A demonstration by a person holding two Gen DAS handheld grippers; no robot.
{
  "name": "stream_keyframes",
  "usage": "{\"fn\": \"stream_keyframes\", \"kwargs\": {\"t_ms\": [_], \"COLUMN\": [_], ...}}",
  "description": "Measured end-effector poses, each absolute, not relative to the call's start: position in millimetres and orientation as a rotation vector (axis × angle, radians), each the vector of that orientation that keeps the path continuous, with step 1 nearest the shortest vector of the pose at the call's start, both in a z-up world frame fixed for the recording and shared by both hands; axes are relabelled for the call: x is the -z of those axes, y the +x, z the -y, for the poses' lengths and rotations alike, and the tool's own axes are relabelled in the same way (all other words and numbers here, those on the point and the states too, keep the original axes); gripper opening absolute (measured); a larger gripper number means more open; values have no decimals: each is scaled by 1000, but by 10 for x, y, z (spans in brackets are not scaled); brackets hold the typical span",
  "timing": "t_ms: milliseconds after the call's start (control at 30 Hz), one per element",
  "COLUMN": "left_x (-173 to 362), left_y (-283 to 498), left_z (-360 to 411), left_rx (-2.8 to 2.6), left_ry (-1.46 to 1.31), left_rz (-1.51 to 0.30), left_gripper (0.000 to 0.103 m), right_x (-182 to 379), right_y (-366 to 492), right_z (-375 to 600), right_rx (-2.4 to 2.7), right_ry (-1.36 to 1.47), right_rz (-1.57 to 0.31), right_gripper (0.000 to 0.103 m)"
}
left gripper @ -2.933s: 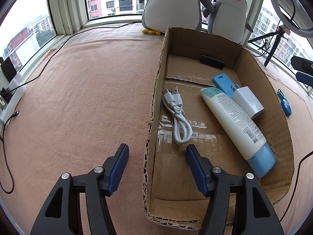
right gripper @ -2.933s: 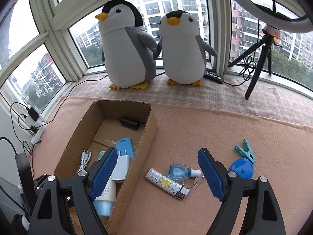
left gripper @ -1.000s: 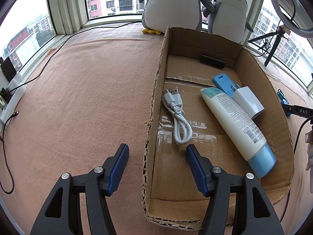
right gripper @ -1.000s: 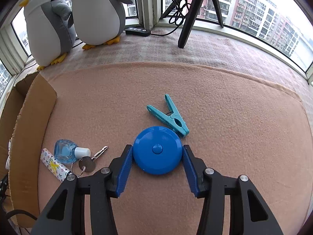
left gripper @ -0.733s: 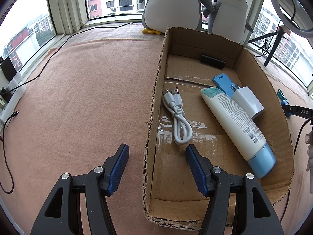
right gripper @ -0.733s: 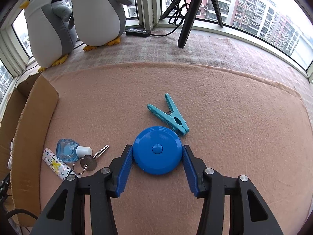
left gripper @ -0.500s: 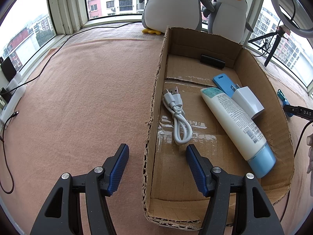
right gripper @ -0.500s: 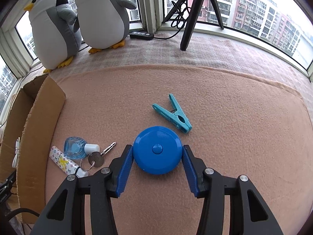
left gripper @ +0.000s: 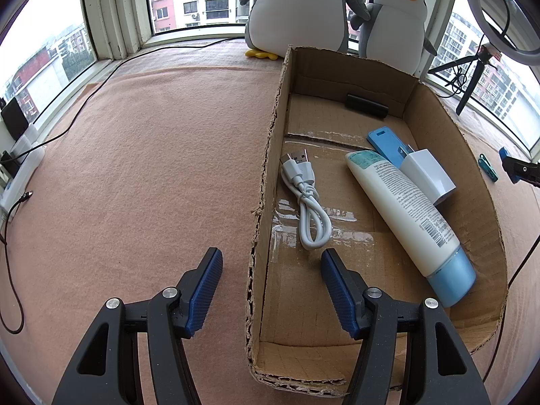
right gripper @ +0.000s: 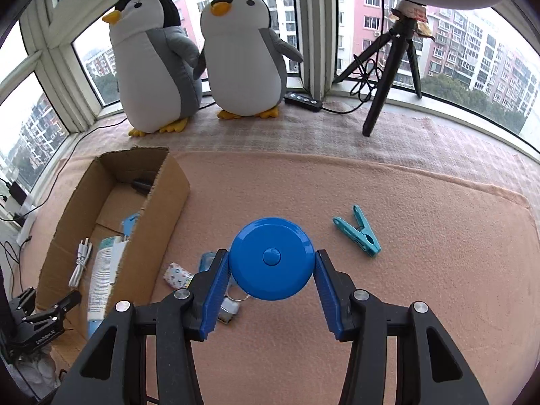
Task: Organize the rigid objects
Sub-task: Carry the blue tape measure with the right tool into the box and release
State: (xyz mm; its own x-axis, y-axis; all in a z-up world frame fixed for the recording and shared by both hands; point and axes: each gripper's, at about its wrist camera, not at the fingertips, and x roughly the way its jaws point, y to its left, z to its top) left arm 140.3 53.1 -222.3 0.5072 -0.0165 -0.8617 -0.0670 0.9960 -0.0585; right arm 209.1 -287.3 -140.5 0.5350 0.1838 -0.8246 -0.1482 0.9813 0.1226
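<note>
Round blue tape measure (right gripper: 271,258), a smooth glossy disc with a centre button, clamped between the ribbed blue pads (right gripper: 216,287) of the right gripper (right gripper: 271,287), raised above the pink fleece blanket (right gripper: 422,253). Directly beneath and left of it on the blanket, partly hidden: a small clear blue bottle (right gripper: 206,259), a patterned lighter (right gripper: 177,275) and a key ring. To the right, well apart, a teal plastic clothespin (right gripper: 357,236) lying flat.

Left gripper (left gripper: 271,290) spread wide and empty, straddling the torn near-left wall of the corrugated cardboard box (left gripper: 266,182), one pad outside over the blanket, the other inside. Within the box: a coiled white USB cable (left gripper: 307,202) near the left wall, a long white tube with pale blue cap (left gripper: 408,216) lying diagonally toward the near right corner, a white charger cube (left gripper: 427,175) touching its right side, a flat blue plastic piece (left gripper: 384,143) beyond, a black bar (left gripper: 366,105) against the far wall.

Two plush penguins (right gripper: 202,57) upright on the window ledge behind the box.
</note>
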Motion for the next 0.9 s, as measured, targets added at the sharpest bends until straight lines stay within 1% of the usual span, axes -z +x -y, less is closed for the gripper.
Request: {"fn": "stream_keyframes", "kwargs": {"t_ms": [167,367,633,900], "left_x": [2223,2223,2227,2231], "left_y": [1404,1404,1404,1402], "left_z": [-532,-532,-534,-537], "left_rx": [-30,-31,-30,-30], "left_ry": [-89,-89,-90,-92], "left_rz": [-1039,-1039,-1039,-1039], "left_gripper": [65,65,65,65], "right_x": [1223,1135,1171,1199], "right_y": [2088,2123,2219,2258], "right_z": [2530,2130,1695,1472], "right_rx": [-283,-367,-438,-476], "right_ry": [20,-6,-33,-37], "right_rz": [-954,-940,-947,-957], "right_gripper": [46,46,46,46]}}
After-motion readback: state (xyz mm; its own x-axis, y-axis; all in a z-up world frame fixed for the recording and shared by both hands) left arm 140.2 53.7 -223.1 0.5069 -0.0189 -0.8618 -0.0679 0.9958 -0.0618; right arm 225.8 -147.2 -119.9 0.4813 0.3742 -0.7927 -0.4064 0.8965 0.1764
